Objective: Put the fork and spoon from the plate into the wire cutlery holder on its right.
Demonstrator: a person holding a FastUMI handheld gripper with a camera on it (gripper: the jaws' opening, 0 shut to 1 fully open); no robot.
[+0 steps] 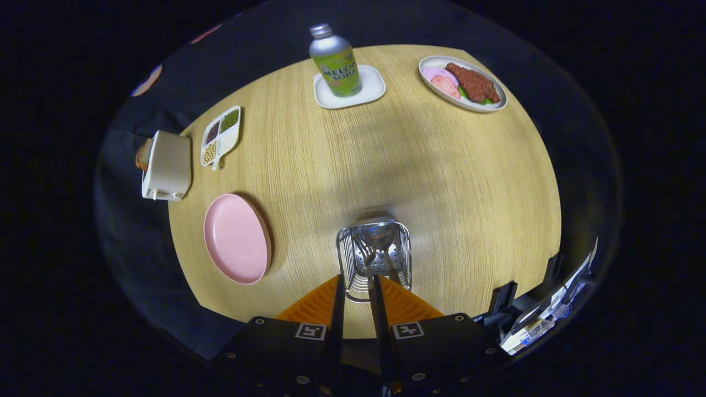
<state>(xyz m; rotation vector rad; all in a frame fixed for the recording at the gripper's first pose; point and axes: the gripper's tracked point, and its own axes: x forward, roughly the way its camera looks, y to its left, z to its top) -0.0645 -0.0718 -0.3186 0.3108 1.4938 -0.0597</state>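
Note:
The wire cutlery holder point(374, 258) stands on the wooden table just ahead of my fingertips. Inside it I see the fork point(362, 246) and the spoon point(380, 231), their heads toward the far side and their handles running back toward me. The pink plate point(236, 238) lies left of the holder with nothing on it. My gripper point(356, 282) hangs over the holder's near rim. Its orange fingers point(314, 311) stand a narrow gap apart, and I see only the holder's wires through that gap.
A soda bottle point(335, 62) stands on a white coaster at the far edge. A plate of food point(462, 84) is at the far right. A divided dish of beans point(220, 135) and a white toaster point(166, 165) sit at the left. Equipment point(543, 317) lies off the table's right.

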